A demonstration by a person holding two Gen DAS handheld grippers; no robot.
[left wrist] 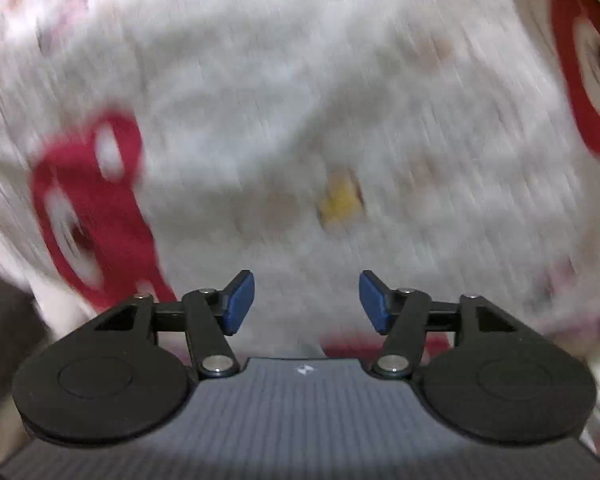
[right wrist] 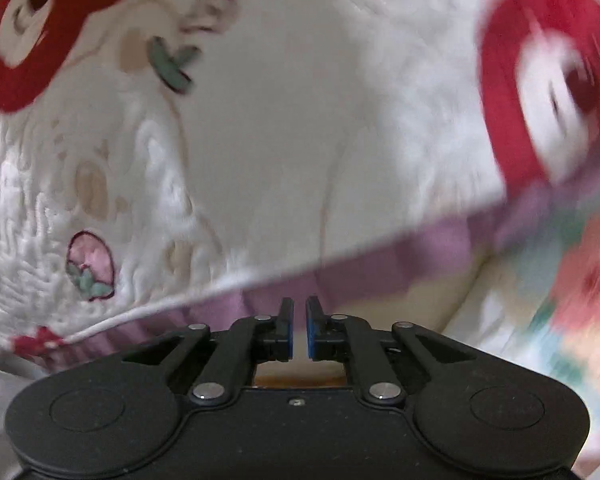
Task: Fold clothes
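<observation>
Underneath everything lies a floral sheet in pink, green and red, showing only at the far right of the right wrist view, with a lilac band running along beside it. Starting on the left: the left gripper hangs over the white garment, its blue pads well apart and nothing between them, and the cloth fills almost the whole view, blurred, with big red prints at the left and right and a small yellow mark in the middle. Over to the right view, and the same white garment spreads across the far and left part, its hem running as a thin corded edge slantwise from near left up to the far right. The right gripper sits just near of that hem with its pads nearly together, only a narrow slit between them; whether any cloth is pinched in there I cannot tell. This fabric looks soft, light and textured, puckered near the strawberry print, so I judge it will drape and sag rather than hold a crease, and should not slip much. That corded hem looks like the firmest place to take hold, with each gripper on its own stretch of edge.
</observation>
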